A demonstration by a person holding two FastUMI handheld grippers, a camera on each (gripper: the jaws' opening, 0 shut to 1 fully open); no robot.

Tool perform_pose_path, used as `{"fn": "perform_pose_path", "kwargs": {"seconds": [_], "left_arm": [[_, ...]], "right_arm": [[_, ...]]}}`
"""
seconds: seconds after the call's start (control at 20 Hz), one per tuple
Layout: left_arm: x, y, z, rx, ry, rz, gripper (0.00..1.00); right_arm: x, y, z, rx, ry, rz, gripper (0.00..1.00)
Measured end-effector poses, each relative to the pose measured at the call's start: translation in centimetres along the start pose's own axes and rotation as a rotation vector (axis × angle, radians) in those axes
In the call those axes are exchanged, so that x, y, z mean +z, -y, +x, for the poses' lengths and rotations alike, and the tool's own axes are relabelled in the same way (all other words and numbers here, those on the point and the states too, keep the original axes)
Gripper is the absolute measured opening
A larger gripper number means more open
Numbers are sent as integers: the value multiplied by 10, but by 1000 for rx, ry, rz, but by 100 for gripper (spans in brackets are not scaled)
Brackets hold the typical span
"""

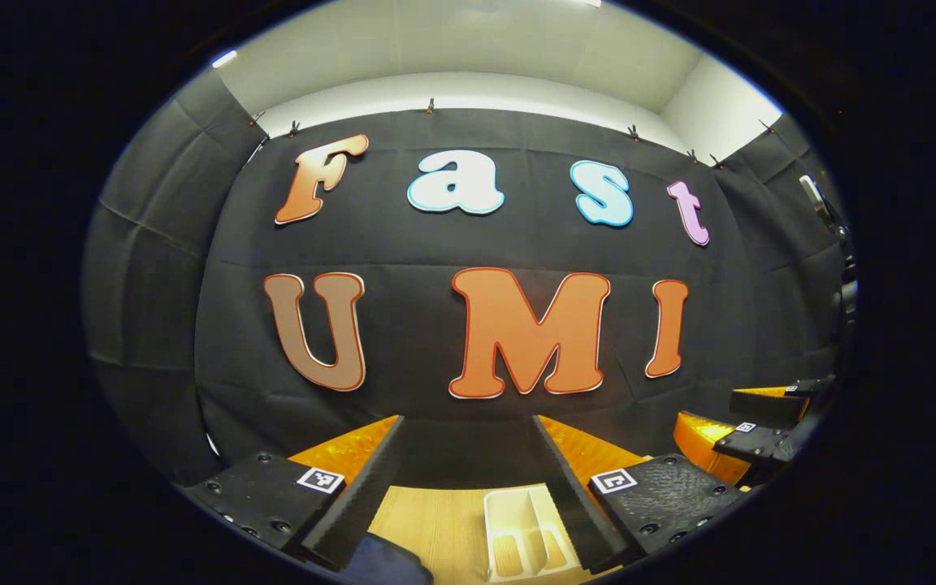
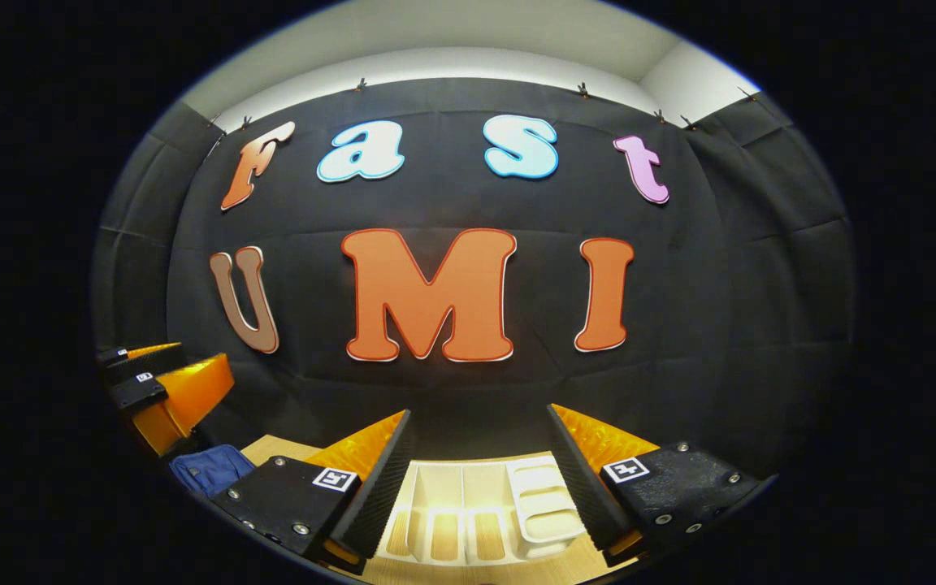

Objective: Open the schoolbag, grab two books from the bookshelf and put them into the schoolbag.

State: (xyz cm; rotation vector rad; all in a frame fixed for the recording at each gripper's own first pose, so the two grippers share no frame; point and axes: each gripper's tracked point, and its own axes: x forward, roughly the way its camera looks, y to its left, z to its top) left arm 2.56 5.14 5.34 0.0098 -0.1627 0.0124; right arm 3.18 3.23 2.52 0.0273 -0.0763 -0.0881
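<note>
A white bookshelf rack point(image 2: 476, 508) with upright dividers stands on the wooden table, low between the fingers of my right gripper point(image 2: 480, 413), which is open and holds nothing. The same white rack point(image 1: 526, 532) lies just inside the right finger of my left gripper point(image 1: 468, 422), also open with nothing between its fingers. The dark blue schoolbag point(image 2: 210, 470) lies to the left of the rack; a corner of the schoolbag point(image 1: 387, 565) shows under my left gripper's left finger. Both grippers hover above the table, apart from bag and rack.
The wooden table point(image 1: 435, 520) runs up to the black cloth wall right behind the rack. The right gripper point(image 1: 760, 420) hangs at the far right of the left gripper view, and the left gripper point(image 2: 143, 372) at the far left of the right gripper view.
</note>
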Motion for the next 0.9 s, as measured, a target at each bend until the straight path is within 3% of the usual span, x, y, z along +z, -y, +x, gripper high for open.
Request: {"fn": "perform_pose_path", "kwargs": {"seconds": [0.5, 0.9], "left_arm": [[-7, -1, -3, 5, -7, 25, 94], [-8, -6, -9, 19, -6, 12, 94]], "right_arm": [[-18, -5, -2, 2, -45, -8, 94], [-15, -15, -8, 36, -9, -52, 94]]}}
